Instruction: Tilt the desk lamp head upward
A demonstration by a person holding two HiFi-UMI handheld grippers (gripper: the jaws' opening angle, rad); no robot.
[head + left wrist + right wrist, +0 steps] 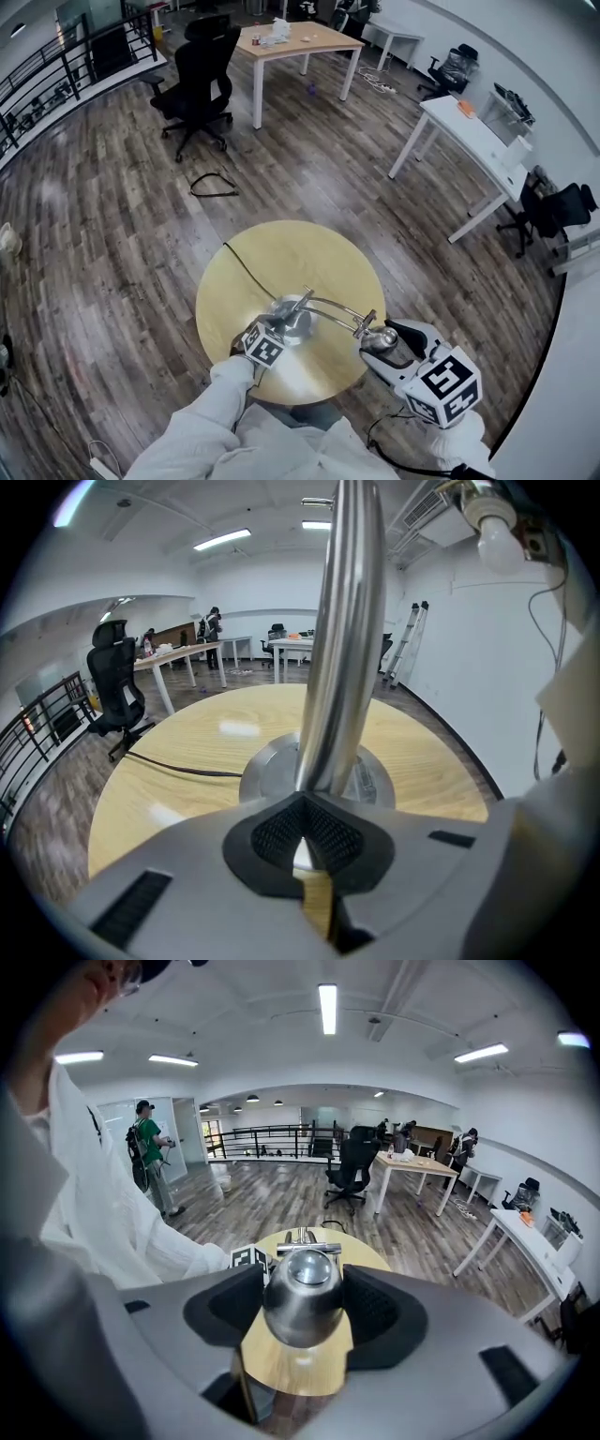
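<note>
Head view shows desk lamp (295,321) on round wooden table (281,251), dark plank floor (122,234).

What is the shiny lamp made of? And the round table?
The lamp head looks like polished metal: silvery, with mirror-like reflections. The pole looks the same, with long bright streaks. The table seems wood or wood-look laminate, pale yellow, smooth sheen; I can't tell which.

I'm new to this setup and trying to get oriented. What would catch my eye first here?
A shiny metal desk lamp stands on the round wooden table in an open office. The right gripper clasps the rounded lamp head near the table's edge. The left gripper, tips closed, sits at the lamp post just above the base.
</note>
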